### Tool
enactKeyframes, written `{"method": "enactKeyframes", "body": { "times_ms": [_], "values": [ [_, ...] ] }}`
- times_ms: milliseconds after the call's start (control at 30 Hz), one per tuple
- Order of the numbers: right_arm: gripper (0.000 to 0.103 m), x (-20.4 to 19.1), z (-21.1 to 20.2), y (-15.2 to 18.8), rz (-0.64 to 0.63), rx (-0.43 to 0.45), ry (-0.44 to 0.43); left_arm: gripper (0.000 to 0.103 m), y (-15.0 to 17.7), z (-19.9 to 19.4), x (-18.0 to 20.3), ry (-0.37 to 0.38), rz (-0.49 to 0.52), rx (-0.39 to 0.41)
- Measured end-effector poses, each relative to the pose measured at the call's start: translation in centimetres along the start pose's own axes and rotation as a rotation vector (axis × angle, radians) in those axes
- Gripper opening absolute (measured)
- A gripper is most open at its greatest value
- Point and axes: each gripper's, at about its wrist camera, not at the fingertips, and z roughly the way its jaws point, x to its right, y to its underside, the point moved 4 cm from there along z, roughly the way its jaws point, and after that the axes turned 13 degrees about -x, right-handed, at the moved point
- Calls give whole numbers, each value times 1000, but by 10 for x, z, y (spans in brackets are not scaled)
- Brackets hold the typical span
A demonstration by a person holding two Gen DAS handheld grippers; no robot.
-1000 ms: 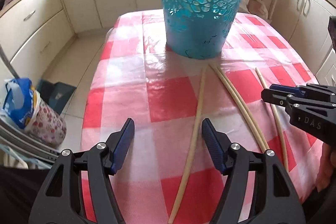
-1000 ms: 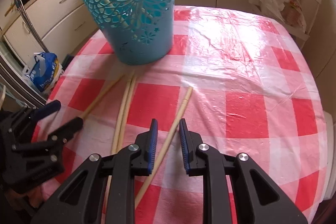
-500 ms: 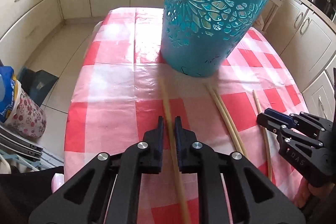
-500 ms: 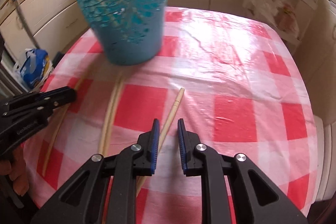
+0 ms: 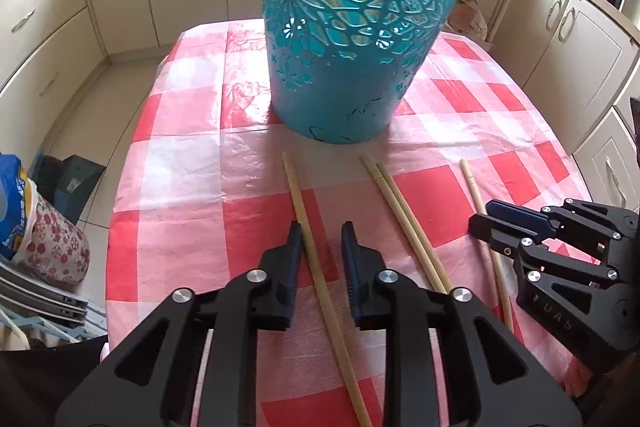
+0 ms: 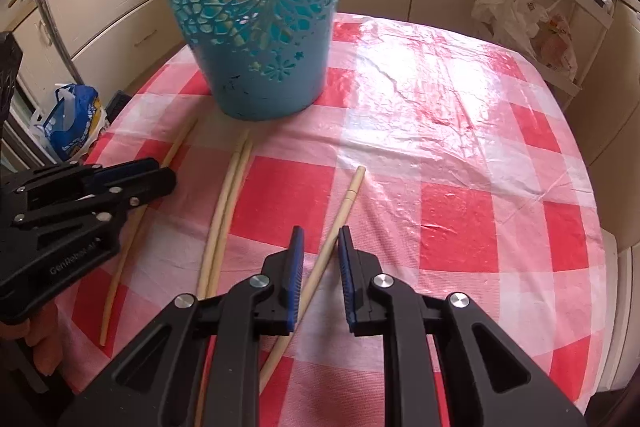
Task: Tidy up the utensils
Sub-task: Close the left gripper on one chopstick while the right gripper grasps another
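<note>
Left gripper (image 5: 320,251) has just been reopening, parted around the leftmost chopstick (image 5: 316,267), one pad touching. Centre it, then squeeze. Paired chopsticks (image 5: 404,219) lie between. Right gripper (image 6: 320,255) straddles its chopstick (image 6: 332,235), ungripped. Teal basket (image 5: 352,39) stands just beyond.

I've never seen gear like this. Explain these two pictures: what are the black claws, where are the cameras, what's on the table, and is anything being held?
No robot: a person holds a two-finger gripper in each hand, each with a camera looking along its fingers. One picture is from the left gripper, the other from the right gripper. On the cloth stands a basket; before it lie a pair of chopsticks and a single one either side. The left gripper's jaws have just been opening, with the left chopstick between them; the right chopstick lies between the right gripper's jaws, not pinched. Nothing is held.
</note>
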Motion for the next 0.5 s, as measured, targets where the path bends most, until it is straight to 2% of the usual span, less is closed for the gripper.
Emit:
{"method": "enactKeyframes", "body": {
  "times_ms": [167, 367, 400, 433, 500],
  "values": [
    [18, 6, 1, -1, 37, -2, 7, 30, 1, 1, 5, -8, 28, 13],
    [18, 0, 1, 1, 22, 1, 13, 38, 3, 1, 9, -9, 45, 24],
    [17, 0, 0, 1, 18, 1, 10, 39, 3, 1, 10, -9, 49, 23],
    [11, -2, 1, 1, 13, 1, 4, 40, 3, 1, 10, -8, 50, 23],
    [9, -3, 0, 1, 1, 2, 12, 40, 3, 1, 10, -3, 50, 23]
  ]
}}
